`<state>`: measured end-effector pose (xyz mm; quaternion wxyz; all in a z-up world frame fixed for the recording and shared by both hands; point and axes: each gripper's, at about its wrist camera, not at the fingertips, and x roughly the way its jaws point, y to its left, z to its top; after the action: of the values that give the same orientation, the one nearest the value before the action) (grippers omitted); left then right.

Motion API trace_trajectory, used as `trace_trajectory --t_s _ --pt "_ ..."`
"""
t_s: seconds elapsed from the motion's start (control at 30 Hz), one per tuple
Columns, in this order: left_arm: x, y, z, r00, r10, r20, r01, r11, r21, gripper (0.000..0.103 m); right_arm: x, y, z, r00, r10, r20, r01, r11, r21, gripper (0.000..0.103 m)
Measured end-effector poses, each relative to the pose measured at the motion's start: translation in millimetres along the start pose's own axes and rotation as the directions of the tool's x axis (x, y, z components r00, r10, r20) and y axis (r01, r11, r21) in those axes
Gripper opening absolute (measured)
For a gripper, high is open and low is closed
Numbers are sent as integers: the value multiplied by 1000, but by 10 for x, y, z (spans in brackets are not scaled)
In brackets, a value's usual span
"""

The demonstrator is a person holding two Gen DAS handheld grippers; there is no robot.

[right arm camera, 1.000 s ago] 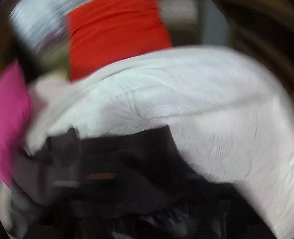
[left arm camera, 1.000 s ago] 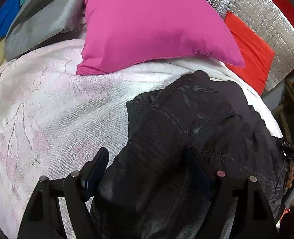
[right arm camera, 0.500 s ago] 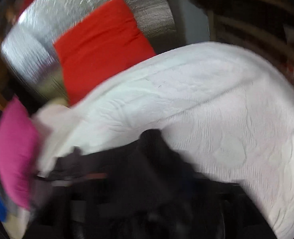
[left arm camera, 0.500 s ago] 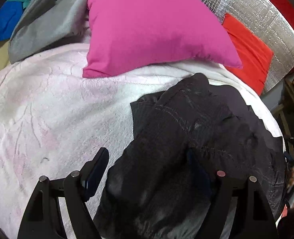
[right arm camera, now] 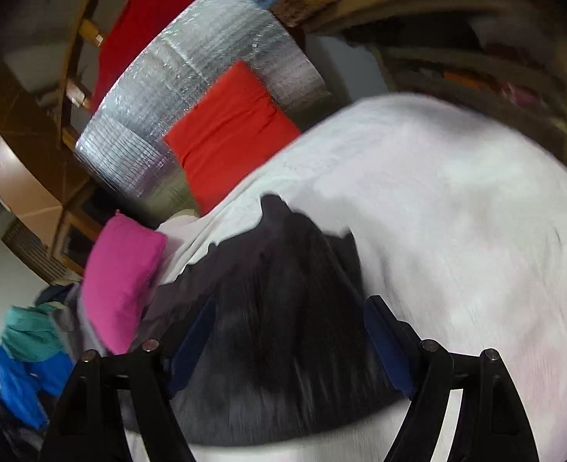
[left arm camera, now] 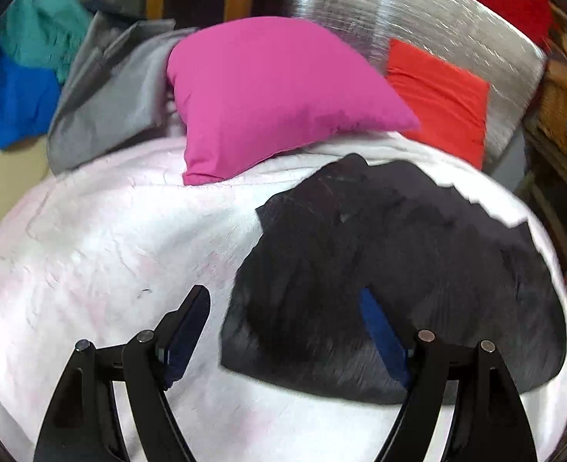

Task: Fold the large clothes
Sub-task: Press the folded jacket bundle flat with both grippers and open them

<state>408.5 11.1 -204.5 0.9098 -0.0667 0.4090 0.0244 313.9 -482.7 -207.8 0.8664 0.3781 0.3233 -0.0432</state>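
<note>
Dark garment (left arm camera: 391, 277) lies folded (rumpled edges) on the white bedspread (left arm camera: 110, 238).

My left wrist camera looks down along its fingers at the bed (left arm camera: 91, 254) from close above. My right one, tilted and blurred, seemingly sits closer; both share the dark garment (left arm camera: 399, 269) and pink pillow (right arm camera: 124, 281).

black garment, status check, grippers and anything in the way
Left gripper open, empty. Right gripper open, empty. Black garment lying bunched on the white blanket, nothing gripped. Pink pillow just beyond it, not touching.
</note>
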Motion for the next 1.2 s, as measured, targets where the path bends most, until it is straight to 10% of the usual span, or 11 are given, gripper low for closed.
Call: trace_trajectory --t_s 0.2,0.67,1.2 --pt "-63 437 -39 999 -31 18 31 999 -23 81 75 -555 -176 993 112 -41 -97 961 261 83" --pt "421 618 353 968 -235 -94 223 967 -120 82 675 -828 170 977 111 -183 -73 976 204 83" --pt "1176 402 390 838 -458 -296 397 884 -245 83 1197 -989 424 923 231 -307 -188 968 164 84"
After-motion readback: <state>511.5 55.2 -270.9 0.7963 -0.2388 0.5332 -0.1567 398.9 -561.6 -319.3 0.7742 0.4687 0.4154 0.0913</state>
